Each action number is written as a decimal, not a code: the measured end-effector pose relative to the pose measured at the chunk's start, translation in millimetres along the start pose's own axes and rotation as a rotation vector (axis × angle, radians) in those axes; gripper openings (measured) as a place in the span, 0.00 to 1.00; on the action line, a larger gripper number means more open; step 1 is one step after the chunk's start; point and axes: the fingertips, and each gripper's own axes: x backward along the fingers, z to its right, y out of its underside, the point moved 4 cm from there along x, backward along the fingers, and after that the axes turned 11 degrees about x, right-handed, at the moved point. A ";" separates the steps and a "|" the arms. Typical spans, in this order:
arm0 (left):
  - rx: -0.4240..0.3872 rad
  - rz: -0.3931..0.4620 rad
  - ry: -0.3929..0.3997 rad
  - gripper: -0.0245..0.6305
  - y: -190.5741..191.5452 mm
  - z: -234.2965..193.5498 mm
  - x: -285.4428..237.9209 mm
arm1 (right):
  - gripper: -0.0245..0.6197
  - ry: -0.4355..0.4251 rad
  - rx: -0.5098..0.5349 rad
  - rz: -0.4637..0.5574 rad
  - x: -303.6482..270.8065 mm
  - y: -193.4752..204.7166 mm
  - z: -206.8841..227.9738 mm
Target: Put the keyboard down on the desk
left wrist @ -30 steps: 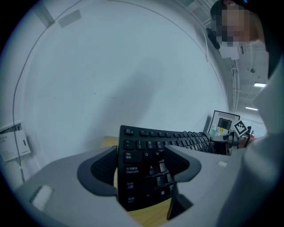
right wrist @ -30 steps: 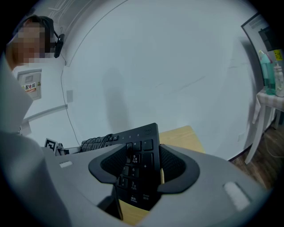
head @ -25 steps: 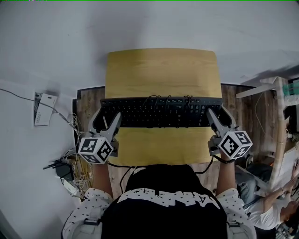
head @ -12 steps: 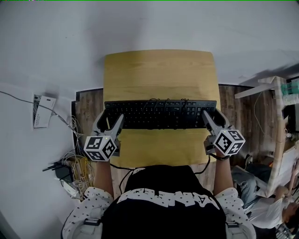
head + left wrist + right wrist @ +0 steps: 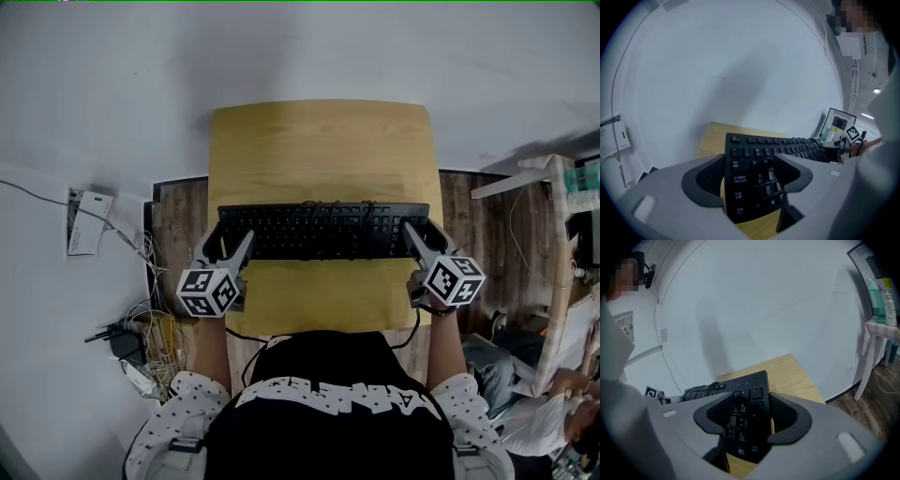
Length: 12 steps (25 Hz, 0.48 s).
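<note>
- The black keyboard (image 5: 323, 231) was positioned over the near half of the wooden desk (image 5: 319, 141), with its long axis across the desk.
- Its left end was clamped between the left gripper (image 5: 228, 247) jaws, and its right end between the right gripper (image 5: 424, 240) jaws.
- Contact with the desk could not be confirmed.

Tangled floor cables (image 5: 150, 330), white side table (image 5: 521, 177)

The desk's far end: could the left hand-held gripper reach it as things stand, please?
Probably not yet: the left hand-held gripper is shut on the keyboard, though nothing visible blocks the desk beyond it.
</note>
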 end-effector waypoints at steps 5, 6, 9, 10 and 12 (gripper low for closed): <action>0.011 -0.032 -0.010 0.51 10.6 -4.6 -5.2 | 0.42 0.007 -0.003 -0.028 -5.8 7.4 3.8; 0.014 -0.037 -0.013 0.51 12.3 -5.7 -6.3 | 0.42 0.008 -0.003 -0.033 -7.1 8.6 4.3; 0.021 -0.051 -0.021 0.51 17.3 -8.8 -9.0 | 0.42 0.009 -0.007 -0.046 -11.3 13.1 6.2; 0.023 -0.054 -0.023 0.51 18.7 -9.7 -9.8 | 0.42 0.010 -0.010 -0.050 -12.7 14.9 6.7; 0.025 -0.064 -0.027 0.51 21.4 -11.4 -11.5 | 0.42 0.014 -0.018 -0.064 -15.3 19.3 8.2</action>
